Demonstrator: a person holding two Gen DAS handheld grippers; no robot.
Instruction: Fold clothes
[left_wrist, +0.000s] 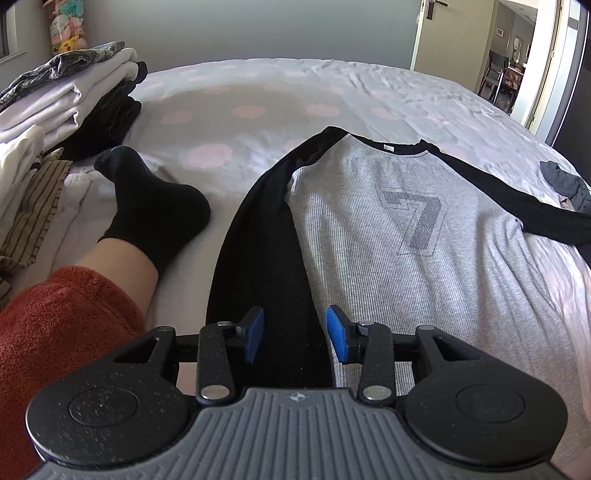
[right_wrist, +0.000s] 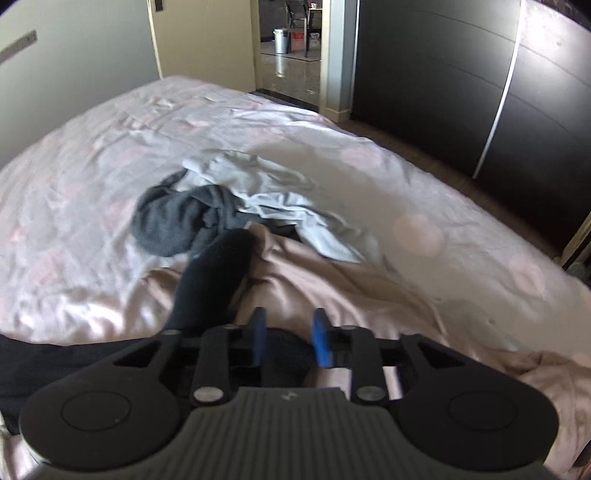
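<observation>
Lying flat on the bed (left_wrist: 258, 85) is a grey shirt (left_wrist: 402, 221) with long black sleeves, and it is the thing being folded now. One black sleeve (left_wrist: 258, 251) runs straight down beside the grey body, toward the left gripper (left_wrist: 294, 334). That gripper hangs over the low end of this sleeve with its blue pads spread apart, one on each side of the cloth, not pinching it. The other black sleeve (left_wrist: 517, 206) stretches out sideways to the far edge of the shirt. In the right wrist view, the right gripper (right_wrist: 290, 341) also has its pads spread, with dark cloth under them, but the picture is blurry there, so I cannot tell if the pads touch it. Past it sits a messy heap of grey and pale clothes (right_wrist: 221, 210) not yet folded. A neat stack of folded clothes (left_wrist: 70, 92) sits at the left side, and a foot in a black sock (left_wrist: 155, 206) rests on the bed near it. I think the shirt is spread out and the folding has hardly begun. Next, each gripper needs to close on a sleeve and bring it over onto the grey body, keeping the shirt smooth and flat.
</observation>
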